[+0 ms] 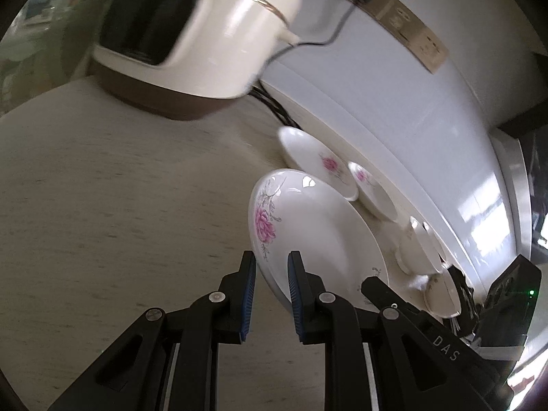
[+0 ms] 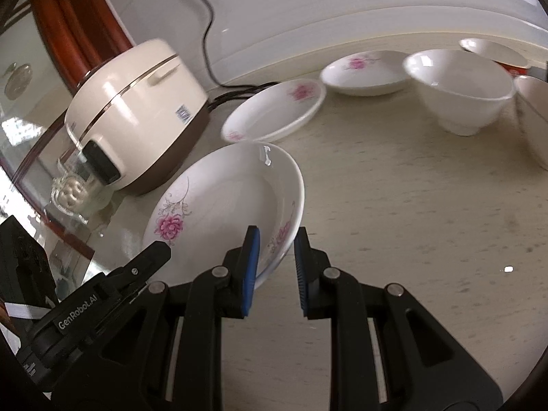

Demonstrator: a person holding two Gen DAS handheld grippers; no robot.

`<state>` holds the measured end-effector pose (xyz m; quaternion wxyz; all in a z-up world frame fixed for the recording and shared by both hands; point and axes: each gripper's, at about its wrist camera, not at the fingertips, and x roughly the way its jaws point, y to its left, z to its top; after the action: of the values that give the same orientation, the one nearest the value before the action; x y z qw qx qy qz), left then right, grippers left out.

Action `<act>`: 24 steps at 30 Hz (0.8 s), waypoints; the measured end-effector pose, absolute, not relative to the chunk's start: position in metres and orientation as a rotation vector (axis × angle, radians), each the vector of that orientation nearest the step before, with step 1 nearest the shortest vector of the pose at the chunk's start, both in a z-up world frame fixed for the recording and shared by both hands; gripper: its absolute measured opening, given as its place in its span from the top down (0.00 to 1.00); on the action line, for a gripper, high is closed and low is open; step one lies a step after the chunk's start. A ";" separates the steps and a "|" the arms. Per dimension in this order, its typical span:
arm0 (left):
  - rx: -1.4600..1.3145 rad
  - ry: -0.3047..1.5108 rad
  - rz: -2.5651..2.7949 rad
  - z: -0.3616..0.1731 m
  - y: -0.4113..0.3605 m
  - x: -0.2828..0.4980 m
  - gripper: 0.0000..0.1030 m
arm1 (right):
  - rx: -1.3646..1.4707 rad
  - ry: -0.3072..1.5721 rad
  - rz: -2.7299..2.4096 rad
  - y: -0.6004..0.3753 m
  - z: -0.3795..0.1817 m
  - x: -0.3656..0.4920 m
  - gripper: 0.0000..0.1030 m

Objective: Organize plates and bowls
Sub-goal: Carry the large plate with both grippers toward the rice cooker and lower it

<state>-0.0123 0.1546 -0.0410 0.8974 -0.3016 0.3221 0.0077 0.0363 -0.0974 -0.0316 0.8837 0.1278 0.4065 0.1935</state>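
Close in, both grippers are working on one plate (image 2: 226,202), which is tilting up off the counter (image 2: 411,239). The right gripper (image 2: 274,257) is straddling its near rim, jaws parted with a gap beside the rim, so it is not clamping. The left gripper (image 1: 272,281) is likewise sitting with the plate's edge between its spread fingers; whether the pads are touching, I cannot tell.

Beyond the right gripper, two more flowered plates (image 2: 274,109) are lying flat on the pale speckled counter, the farther one (image 2: 366,72) near the wall. Ahead and to its right, a footed white bowl (image 2: 459,92) is standing upright, with other bowls at the frame edge. Ahead and to its left, a cream rice cooker (image 2: 137,113) is sitting, its cord (image 2: 207,34) running up the white wall (image 2: 342,0) to a socket strip (image 1: 397,17).
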 end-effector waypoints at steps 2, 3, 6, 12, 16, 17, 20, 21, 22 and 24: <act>-0.630 0.657 0.050 -0.040 0.165 -0.018 0.81 | 0.258 0.855 0.421 -0.084 -0.034 0.037 0.77; -0.630 0.652 0.063 -0.039 0.169 -0.020 0.81 | 0.251 0.860 0.433 -0.076 -0.035 0.038 0.77; -0.649 0.638 0.109 -0.041 0.186 -0.029 0.81 | 0.237 0.864 0.462 -0.058 -0.035 0.039 0.77; -0.700 0.627 0.209 -0.047 0.218 -0.042 0.81 | 0.198 0.869 0.521 -0.016 -0.034 0.036 0.77; -0.711 0.594 0.263 -0.045 0.228 -0.054 0.81 | 0.183 0.875 0.550 0.001 -0.036 0.037 0.77; -0.716 0.588 0.278 -0.046 0.231 -0.056 0.81 | 0.180 0.875 0.558 0.004 -0.036 0.036 0.77; -0.732 0.581 0.312 -0.046 0.237 -0.062 0.81 | 0.165 0.872 0.576 0.017 -0.034 0.034 0.77; -0.734 0.581 0.319 -0.047 0.240 -0.063 0.81 | 0.162 0.873 0.581 0.020 -0.034 0.034 0.77; -0.738 0.583 0.326 -0.047 0.242 -0.064 0.81 | 0.156 0.875 0.585 0.023 -0.035 0.035 0.77; -0.751 0.587 0.347 -0.049 0.243 -0.064 0.81 | 0.149 0.878 0.593 0.028 -0.035 0.035 0.77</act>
<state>-0.0637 0.2426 -0.0488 0.8742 -0.3594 0.2809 0.1663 0.0353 0.0283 -0.0350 0.8602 0.0708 0.4186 0.2826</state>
